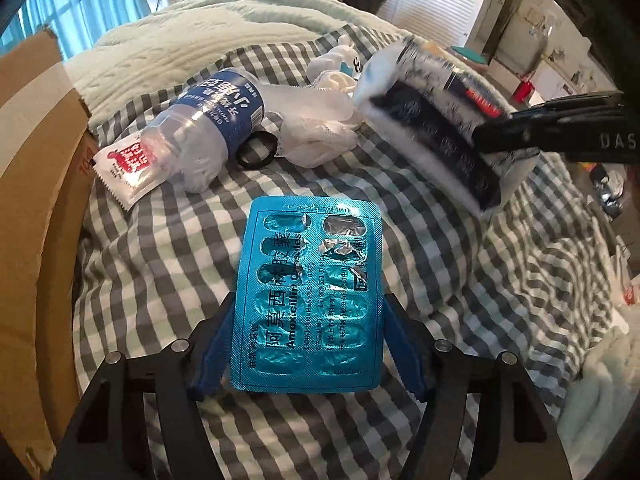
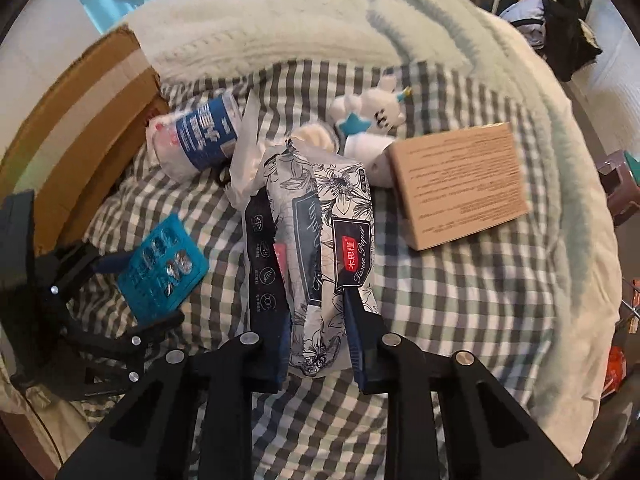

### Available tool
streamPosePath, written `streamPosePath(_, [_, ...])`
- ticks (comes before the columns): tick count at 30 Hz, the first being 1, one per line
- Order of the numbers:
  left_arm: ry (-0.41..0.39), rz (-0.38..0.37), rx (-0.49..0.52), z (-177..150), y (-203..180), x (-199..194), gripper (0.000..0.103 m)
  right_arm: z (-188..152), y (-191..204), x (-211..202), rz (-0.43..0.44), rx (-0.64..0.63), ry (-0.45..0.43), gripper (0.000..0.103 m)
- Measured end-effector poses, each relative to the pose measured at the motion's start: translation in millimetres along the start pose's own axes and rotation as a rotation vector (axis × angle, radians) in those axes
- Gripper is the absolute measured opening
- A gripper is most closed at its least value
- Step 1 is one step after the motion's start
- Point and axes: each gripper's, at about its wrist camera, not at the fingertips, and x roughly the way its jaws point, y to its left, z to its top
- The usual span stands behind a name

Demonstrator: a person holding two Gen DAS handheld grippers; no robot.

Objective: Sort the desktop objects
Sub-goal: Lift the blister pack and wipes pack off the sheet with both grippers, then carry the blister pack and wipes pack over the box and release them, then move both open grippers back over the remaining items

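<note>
A blue blister pack (image 1: 308, 288) of capsules, a few pockets torn open, sits between the blue fingers of my left gripper (image 1: 310, 300), which is shut on its two long edges. The right wrist view shows the same blister pack (image 2: 160, 264) tilted above the checked sheet in the left gripper (image 2: 146, 284). My right gripper (image 2: 320, 320) is shut on a black-and-white floral tissue pack (image 2: 320, 220), held lengthwise. In the left wrist view the tissue pack (image 1: 436, 128) is blurred at the upper right, in the right gripper (image 1: 492, 140).
On the checked bedsheet (image 1: 160, 272) lie a crushed water bottle (image 1: 216, 120), a red-and-white sachet (image 1: 124, 168), a black ring (image 1: 258, 152), a white plush toy (image 2: 372, 108) and a small brown box (image 2: 460, 184). A large cardboard box (image 1: 36, 160) stands at the left. A mint blanket (image 2: 320, 20) covers the far side.
</note>
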Motion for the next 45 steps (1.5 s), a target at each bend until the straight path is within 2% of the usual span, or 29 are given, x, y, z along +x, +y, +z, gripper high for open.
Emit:
streamPosePath(2, [-0.007, -0.028, -0.028, -0.5, 3.9, -7.2, 0.071, -0.3, 1.9, -10.8, -0.009, -0.009, -0.022, 0.023])
streamPosePath(7, [-0.059, -0.043, -0.046, 3.7, 8.2, -29.3, 0.071, 4.5, 10.7, -44.1, -0.021, -0.028, -0.088, 0.023])
streamPosePath(10, [-0.114, -0.072, -0.066, 9.1, 11.2, -51.6, 0.071, 13.5, 17.1, -61.1, -0.005, -0.021, -0.126, 0.023])
streamPosePath(13, [-0.205, -0.078, -0.067, 20.8, 14.5, -85.0, 0.071, 29.2, 30.1, -84.2, 0.014, -0.03, -0.179, 0.023])
streamPosePath(16, [-0.269, -0.05, -0.073, 36.0, 20.7, -106.5, 0.071, 46.3, 46.3, -108.7, 0.035, -0.053, -0.239, 0.023])
streamPosePath(21, [-0.368, 0.011, -0.139, 51.5, 48.6, -157.1, 0.071, 78.6, 83.4, -143.1, 0.081, -0.11, -0.326, 0.023])
streamPosePath(25, [-0.446, 0.108, -0.231, 50.7, 89.6, -193.9, 0.071, 103.2, 123.3, -150.2, 0.158, -0.159, -0.352, 0.023])
streamPosePath(26, [-0.462, 0.159, -0.264, 48.2, 104.9, -202.7, 0.071, 106.0, 131.3, -149.6, 0.17, -0.171, -0.35, 0.023])
streamPosePath(31, [-0.438, 0.304, -0.405, 30.2, 166.5, -212.9, 0.071, 126.5, 193.4, -130.9, 0.236, -0.271, -0.315, 0.023])
streamPosePath(34, [-0.4, 0.343, -0.473, 16.3, 197.2, -211.7, 0.071, 133.3, 229.1, -113.0, 0.242, -0.334, -0.298, 0.023])
streamPosePath(37, [-0.362, 0.359, -0.518, 1.7, 217.8, -204.3, 0.071, 140.3, 248.3, -94.1, 0.272, -0.337, -0.267, 0.023])
streamPosePath(39, [-0.342, 0.399, -0.536, -5.0, 227.4, -199.4, 0.072, 143.5, 256.2, -84.1, 0.289, -0.335, -0.255, 0.025])
streamPosePath(40, [-0.334, 0.415, -0.543, -7.8, 232.5, -198.0, 0.073, 146.2, 259.2, -79.1, 0.301, -0.323, -0.25, 0.027])
streamPosePath(42, [-0.313, 0.46, -0.552, -12.3, 237.2, -196.0, 0.082, 149.7, 260.2, -75.5, 0.326, -0.308, -0.243, 0.03])
streamPosePath(43, [-0.31, 0.475, -0.554, -11.9, 238.9, -196.2, 0.085, 151.2, 257.6, -74.7, 0.328, -0.294, -0.251, 0.036])
streamPosePath(44, [-0.315, 0.486, -0.557, -12.7, 240.6, -195.5, 0.086, 152.0, 253.7, -75.9, 0.327, -0.279, -0.262, 0.048])
streamPosePath(45, [-0.319, 0.488, -0.556, -14.4, 239.5, -197.3, 0.086, 151.9, 249.6, -78.5, 0.331, -0.266, -0.272, 0.052])
